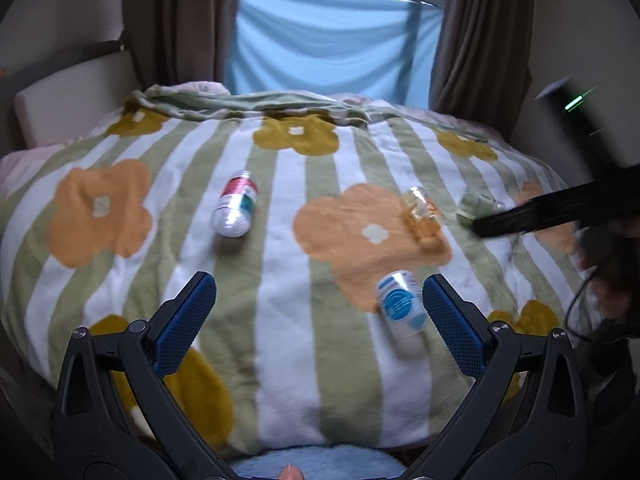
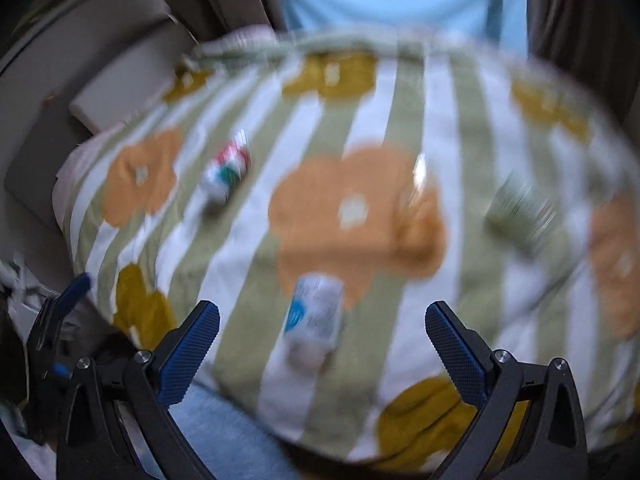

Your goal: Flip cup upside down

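A blue-labelled cup [image 1: 400,308] lies on its side on a striped, flowered blanket [image 1: 288,240] spread over a bed, near the front edge and just ahead of both tools. It is not yet gripped or turned. Three more cups share the blanket: a red-and-green one [image 1: 236,210] on its side well to the left, an amber glass one [image 1: 422,214] farther back, and a greenish one [image 1: 478,204] beside it. Which cup the task means cannot be told for certain; the blue-labelled one is the likeliest, being nearest.

The left gripper [image 1: 320,300] hangs over the blanket with its blue-padded fingers [image 1: 188,320] spread wide and empty. The right gripper [image 2: 322,332] is equally wide and holds nothing, with the blue-labelled cup seen between its fingers. Its view is heavily smeared, so fine contact cannot be read.

The risks appear to start with the surface. A cup on its side on plush fabric may roll away when one pad touches first. Set mouth-down on the soft blanket, it may lean and topple. A light cup could also buckle under a hard squeeze. In the left wrist view the right tool's black fingers reach across the greenish cup, so a hurried sweep could knock it or the amber one.
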`<state>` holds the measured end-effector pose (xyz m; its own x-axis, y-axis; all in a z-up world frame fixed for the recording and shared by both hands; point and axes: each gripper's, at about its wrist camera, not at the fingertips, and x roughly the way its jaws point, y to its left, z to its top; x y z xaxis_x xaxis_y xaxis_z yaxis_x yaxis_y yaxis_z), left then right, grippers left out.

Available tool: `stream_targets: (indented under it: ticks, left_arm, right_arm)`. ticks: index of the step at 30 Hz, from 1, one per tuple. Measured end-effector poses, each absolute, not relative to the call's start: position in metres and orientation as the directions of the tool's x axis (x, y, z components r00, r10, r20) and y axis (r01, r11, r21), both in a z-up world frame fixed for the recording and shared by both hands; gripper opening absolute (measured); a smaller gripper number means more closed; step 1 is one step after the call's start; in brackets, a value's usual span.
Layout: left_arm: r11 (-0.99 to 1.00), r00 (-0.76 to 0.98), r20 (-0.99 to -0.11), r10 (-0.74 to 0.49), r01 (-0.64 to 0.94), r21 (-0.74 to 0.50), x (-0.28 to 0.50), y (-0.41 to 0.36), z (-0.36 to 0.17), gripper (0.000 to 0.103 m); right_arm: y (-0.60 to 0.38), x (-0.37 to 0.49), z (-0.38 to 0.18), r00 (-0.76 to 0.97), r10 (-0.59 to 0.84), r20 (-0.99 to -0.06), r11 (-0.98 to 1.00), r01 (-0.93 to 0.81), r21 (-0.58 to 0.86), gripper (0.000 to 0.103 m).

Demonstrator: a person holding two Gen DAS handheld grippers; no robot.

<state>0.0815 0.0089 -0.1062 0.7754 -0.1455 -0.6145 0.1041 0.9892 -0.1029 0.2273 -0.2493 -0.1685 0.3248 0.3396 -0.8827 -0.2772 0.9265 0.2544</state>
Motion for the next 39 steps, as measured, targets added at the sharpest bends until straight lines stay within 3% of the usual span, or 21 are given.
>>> stream_targets:
  ticks: [6,11,20,24,25,28,31,34,36,39]
  left_arm:
    - [0.991,0.773,-0.622,-0.127,0.076,-0.108,0.078,0.038,-0.116,0.103]
    - [0.991,0.759,-0.64,-0.12,0.057,-0.118,0.081,0.055,-0.128,0.103]
    - [0.981,0.739,-0.651,-0.173,0.07,-0.181,0.085,0.065,-0.138,0.103]
    - [0.983,0.737,-0.656,-0.165,0.067,-0.171,0.088,0.065,-0.138,0.103]
    - [0.983,0.736,-0.657,-0.164,0.066,-0.171,0.089,0.066,-0.139,0.103]
    - [0.982,0.733,-0.659,-0.169,0.066,-0.179,0.09,0.066,-0.139,0.103]
    - [0.981,0.729,-0.662,-0.173,0.068,-0.181,0.091,0.067,-0.141,0.103]
    - [0.981,0.732,-0.659,-0.174,0.071,-0.18,0.091,0.067,-0.142,0.103]
    - [0.978,0.73,-0.657,-0.187,0.074,-0.196,0.092,0.066,-0.142,0.103]
    - [0.975,0.727,-0.658,-0.197,0.075,-0.209,0.094,0.064,-0.144,0.103]
  right_arm:
    - [-0.227,0.271,-0.256,0.08,0.308,-0.948,0.941,-0.169,0.292,0.103]
    - [-0.206,0.288,-0.283,-0.012,0.251,-0.968,0.95,-0.19,0.249,0.101]
    - [-0.186,0.312,-0.305,-0.167,0.194,-0.967,0.945,-0.233,0.23,0.085]
    - [-0.185,0.32,-0.318,-0.214,0.162,-0.963,0.949,-0.234,0.212,0.071]
    - [-0.185,0.32,-0.32,-0.221,0.159,-0.962,0.948,-0.236,0.211,0.061]
    - [-0.186,0.322,-0.322,-0.228,0.156,-0.961,0.948,-0.239,0.211,0.059]
    - [-0.183,0.321,-0.319,-0.195,0.169,-0.966,0.948,-0.237,0.214,0.058]
    - [-0.193,0.316,-0.291,-0.054,0.232,-0.971,0.942,-0.234,0.239,0.058]
    - [-0.201,0.307,-0.269,0.117,0.278,-0.953,0.938,-0.249,0.243,0.058]
    - [-0.214,0.28,-0.253,0.381,0.37,-0.847,0.924,-0.245,0.294,0.058]
